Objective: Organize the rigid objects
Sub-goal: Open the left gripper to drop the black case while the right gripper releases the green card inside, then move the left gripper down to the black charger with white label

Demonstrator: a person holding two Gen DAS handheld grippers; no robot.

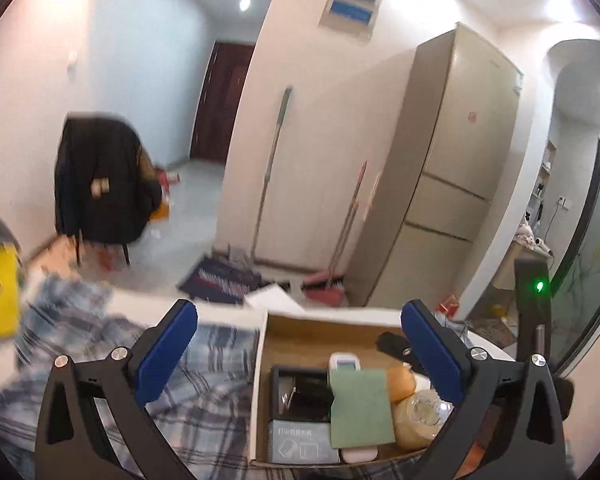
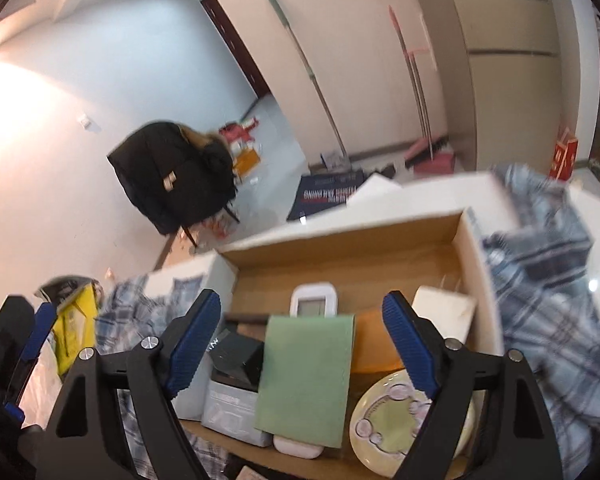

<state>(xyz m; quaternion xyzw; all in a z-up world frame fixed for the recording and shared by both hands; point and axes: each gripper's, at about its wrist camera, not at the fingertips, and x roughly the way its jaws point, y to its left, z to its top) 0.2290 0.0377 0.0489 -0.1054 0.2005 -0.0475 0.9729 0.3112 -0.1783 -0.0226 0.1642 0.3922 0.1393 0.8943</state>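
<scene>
Your left claw (image 1: 300,352) hangs wide apart and empty above the cardboard box (image 1: 320,326). Your right claw (image 2: 302,344) is apart too, gripping nothing, over the green card (image 2: 306,376), which lies at the box's centre. From the card, the white remote (image 2: 313,300) sits at 12 o'clock and the round lid (image 2: 396,412) at 4 o'clock
</scene>
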